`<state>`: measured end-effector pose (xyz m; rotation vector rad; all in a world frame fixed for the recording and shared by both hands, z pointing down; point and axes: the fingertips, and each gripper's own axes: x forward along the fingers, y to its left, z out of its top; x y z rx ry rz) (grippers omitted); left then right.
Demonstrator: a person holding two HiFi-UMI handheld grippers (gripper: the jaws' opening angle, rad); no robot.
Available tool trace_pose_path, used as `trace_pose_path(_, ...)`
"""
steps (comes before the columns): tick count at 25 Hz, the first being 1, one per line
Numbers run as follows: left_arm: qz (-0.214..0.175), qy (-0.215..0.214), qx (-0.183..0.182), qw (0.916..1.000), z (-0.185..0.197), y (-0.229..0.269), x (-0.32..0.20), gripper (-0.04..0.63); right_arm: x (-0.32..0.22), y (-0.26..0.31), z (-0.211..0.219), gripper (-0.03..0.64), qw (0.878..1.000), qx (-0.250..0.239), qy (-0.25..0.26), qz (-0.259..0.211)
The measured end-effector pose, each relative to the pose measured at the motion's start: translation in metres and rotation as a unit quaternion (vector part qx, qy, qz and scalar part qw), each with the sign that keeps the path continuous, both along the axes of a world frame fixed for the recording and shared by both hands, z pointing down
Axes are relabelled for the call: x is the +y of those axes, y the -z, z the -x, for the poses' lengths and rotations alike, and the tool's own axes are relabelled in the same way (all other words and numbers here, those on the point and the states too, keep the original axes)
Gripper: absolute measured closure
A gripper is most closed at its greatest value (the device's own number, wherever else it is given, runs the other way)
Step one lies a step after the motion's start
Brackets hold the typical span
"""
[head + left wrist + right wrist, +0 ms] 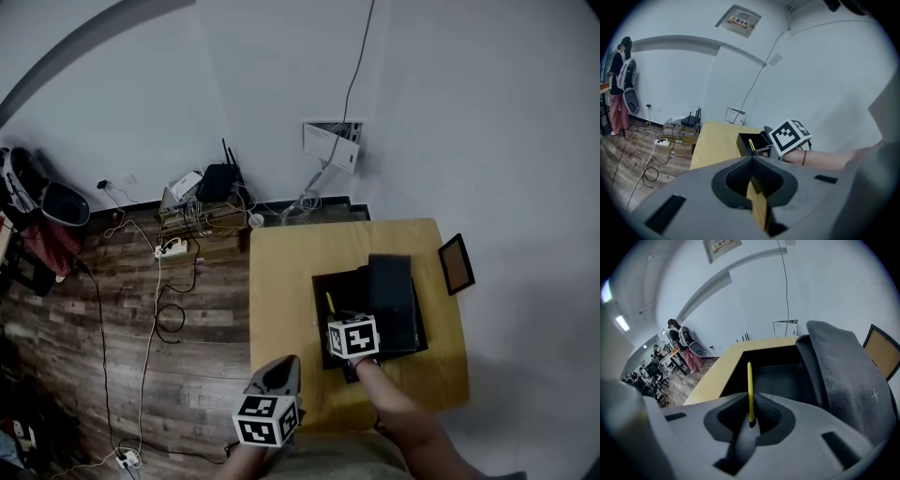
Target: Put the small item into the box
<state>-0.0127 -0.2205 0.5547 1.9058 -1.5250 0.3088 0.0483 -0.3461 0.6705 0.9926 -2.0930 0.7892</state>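
Observation:
A black box [323,323] stands open on the wooden table [281,281], its dark lid [392,298] leaning back to the right. My right gripper [337,324] hangs over the box's front left part, shut on a thin yellow stick [329,303]. In the right gripper view the stick [750,387] stands up from the jaws [751,420], over the box's inside [780,378], with the grey lid [843,371] to the right. My left gripper [280,367] sits low by the table's front left corner. Its jaws [754,190] are shut with nothing in them. Its view shows the box [746,140] and the stick [751,144].
A small framed picture [457,263] leans at the table's right edge. On the wooden floor to the left lie cables, a power strip [171,248] and a router [217,180] by the wall. A person [619,86] stands far off to the left.

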Motion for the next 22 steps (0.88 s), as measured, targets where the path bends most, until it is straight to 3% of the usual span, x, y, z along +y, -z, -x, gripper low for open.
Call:
trace_pose_path(10, 0.003, 0.0, -0.002, 1.0, -0.002, -0.002, 0.002, 0.594, 0.001, -0.023, -0.002, 0.583, 0.997, 0.003, -0.02, 0.071)
trace_pose_path(19, -0.002, 0.005, -0.003, 1.0, 0.001, 0.0, 0.005, 0.594, -0.001, -0.024, -0.003, 0.583, 0.998, 0.009, -0.017, 0.065)
trace_pose_path(22, -0.005, 0.004, -0.003, 1.0, 0.003, 0.0, 0.009, 0.594, 0.004, -0.022, -0.002, 0.538, 0.997, 0.003, -0.023, 0.069)
